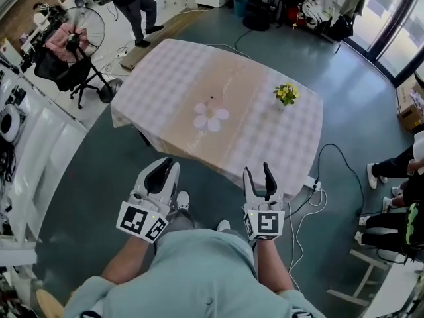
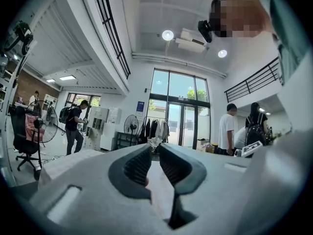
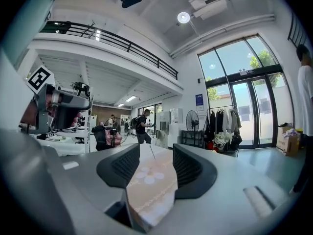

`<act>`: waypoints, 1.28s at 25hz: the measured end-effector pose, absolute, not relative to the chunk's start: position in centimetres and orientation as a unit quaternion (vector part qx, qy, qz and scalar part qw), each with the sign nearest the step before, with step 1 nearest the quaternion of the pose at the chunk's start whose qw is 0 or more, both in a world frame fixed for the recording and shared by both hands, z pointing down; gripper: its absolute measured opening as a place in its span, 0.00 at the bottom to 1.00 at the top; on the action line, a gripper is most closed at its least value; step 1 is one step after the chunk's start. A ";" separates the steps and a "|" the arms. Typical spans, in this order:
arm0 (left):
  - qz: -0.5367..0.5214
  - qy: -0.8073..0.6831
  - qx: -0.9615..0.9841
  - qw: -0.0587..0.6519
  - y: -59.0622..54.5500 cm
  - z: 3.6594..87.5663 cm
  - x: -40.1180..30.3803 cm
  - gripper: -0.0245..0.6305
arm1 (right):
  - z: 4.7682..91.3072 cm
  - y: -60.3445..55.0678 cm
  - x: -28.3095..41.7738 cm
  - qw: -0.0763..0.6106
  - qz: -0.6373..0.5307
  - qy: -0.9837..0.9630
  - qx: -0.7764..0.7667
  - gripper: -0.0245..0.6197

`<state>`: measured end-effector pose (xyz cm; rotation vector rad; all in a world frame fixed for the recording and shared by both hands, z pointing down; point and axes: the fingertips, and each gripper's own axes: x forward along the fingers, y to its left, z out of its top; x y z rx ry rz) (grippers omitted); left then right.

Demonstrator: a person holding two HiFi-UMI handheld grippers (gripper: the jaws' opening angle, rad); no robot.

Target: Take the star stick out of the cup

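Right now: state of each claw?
Left gripper: claw open by a narrow gap, holding nothing.
Right gripper: claw open wider, holding nothing.

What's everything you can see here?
Table in a pink-and-white checked cloth: one, room's middle.
Pale pink flower-shaped cup: one, table's middle.
Thin dark stick: one, standing in the cup.
Potted yellow flowers: one, table's far right.
Black standing fan: one, floor, far left.
White power strip: one, floor, right of the table.
Standing person in dark clothes: one, beyond the fan.
Left gripper: white and black, jaws slightly apart, empty.
Right gripper: white and black, jaws wide apart, empty.
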<state>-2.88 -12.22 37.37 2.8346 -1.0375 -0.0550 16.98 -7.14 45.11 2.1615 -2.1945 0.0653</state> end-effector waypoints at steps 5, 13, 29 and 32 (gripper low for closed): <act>-0.021 -0.324 0.943 0.069 -16.9 37.5 -4.2 0.11 | 46.5 -10.7 15.2 0.040 0.036 -0.695 0.717 0.33; -0.019 -0.295 0.953 0.062 -23.1 38.3 -6.1 0.11 | 47.5 -16.2 13.6 0.052 0.051 -0.672 0.737 0.33; -0.020 -0.237 0.968 0.072 -32.2 39.6 -11.4 0.11 | 48.7 -22.8 9.3 0.102 0.039 -0.623 0.775 0.33; -0.021 -0.232 0.969 0.081 -32.7 40.1 -11.2 0.11 | 49.0 -23.6 9.2 0.102 0.036 -0.626 0.772 0.32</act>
